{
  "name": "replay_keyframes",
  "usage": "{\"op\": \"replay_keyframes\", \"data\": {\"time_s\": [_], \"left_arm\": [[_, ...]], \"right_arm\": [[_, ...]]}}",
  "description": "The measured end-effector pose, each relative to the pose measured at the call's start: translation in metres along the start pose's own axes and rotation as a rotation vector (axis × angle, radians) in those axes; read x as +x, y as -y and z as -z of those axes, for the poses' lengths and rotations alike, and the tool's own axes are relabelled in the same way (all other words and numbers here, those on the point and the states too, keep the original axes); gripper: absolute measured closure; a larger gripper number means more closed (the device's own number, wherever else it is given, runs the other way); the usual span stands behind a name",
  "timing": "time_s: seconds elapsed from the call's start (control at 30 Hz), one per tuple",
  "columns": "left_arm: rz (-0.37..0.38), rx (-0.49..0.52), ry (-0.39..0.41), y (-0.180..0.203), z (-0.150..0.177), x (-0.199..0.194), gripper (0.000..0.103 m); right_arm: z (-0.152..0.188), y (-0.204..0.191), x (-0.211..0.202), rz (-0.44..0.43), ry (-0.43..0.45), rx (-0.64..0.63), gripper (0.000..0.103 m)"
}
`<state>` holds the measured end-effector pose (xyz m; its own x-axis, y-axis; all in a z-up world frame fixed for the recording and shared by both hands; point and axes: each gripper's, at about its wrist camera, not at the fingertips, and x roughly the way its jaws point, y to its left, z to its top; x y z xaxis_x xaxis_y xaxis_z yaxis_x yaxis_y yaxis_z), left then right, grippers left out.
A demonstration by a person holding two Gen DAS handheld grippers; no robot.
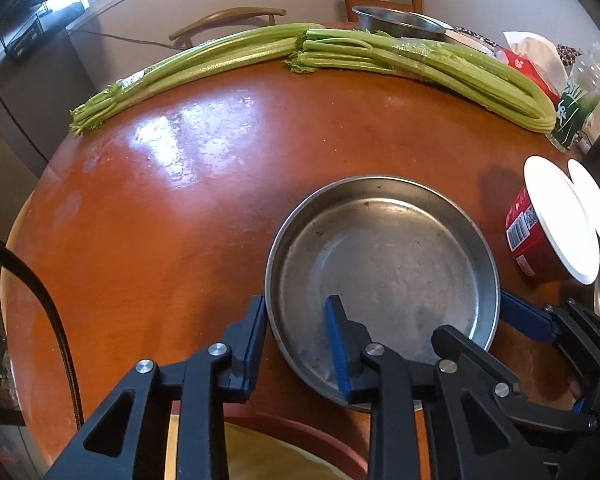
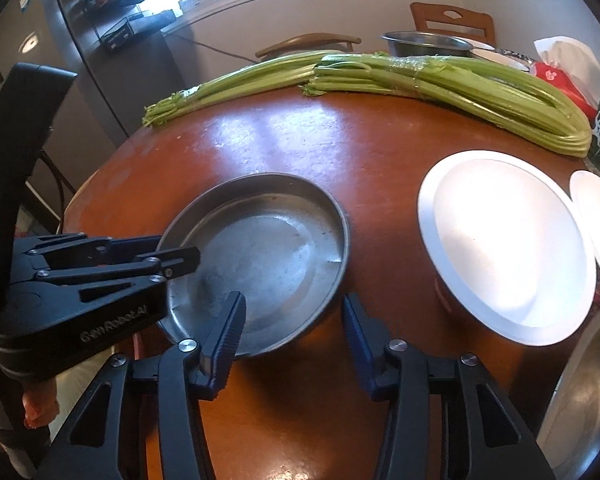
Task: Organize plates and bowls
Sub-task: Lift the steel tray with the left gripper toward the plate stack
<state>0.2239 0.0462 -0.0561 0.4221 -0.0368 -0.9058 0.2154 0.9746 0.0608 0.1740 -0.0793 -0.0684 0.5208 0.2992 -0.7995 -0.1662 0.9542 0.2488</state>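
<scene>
Both tools are at the shallow steel pan (image 1: 384,264), which sits flat on the round wooden surface (image 1: 172,216) near its front edge. The left tool (image 1: 296,336) straddles the pan's near-left rim with one finger outside and one inside, clenched on that rim as far as the left wrist view shows. The right tool (image 2: 294,328) straddles the near-right rim the same way, but a gap shows beside its fingers, so it looks not yet tight. The step in hand seems to be a two-sided grasp of the pan before moving it. A white plate (image 2: 504,248) resting on a red tub (image 1: 536,240), a smaller white plate (image 2: 598,228) and celery (image 1: 400,60) lie beyond. Next, the right tool must close fully, then both should lift together, level, to carry the pan toward the other dishes.
</scene>
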Motion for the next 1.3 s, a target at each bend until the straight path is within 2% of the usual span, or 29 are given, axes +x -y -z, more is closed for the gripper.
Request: {"op": "replay_keyframes", "data": {"time_s": [0.17,0.67,1.3], "left_arm": [[-0.018,0.007,0.043,0.001,-0.001,-0.01,0.073],[-0.021,-0.027,0.139,-0.01,0.003,-0.052,0.073],[-0.066,-0.087,0.265,-0.037,0.045,-0.135,0.073]], "right_arm": [[0.001,-0.003,0.0,-0.009,-0.005,-0.007,0.053],[-0.007,-0.02,-0.042,-0.02,0.102,-0.054,0.053],[0.011,-0.072,-0.106,-0.088,0.198,-0.143,0.053]]}}
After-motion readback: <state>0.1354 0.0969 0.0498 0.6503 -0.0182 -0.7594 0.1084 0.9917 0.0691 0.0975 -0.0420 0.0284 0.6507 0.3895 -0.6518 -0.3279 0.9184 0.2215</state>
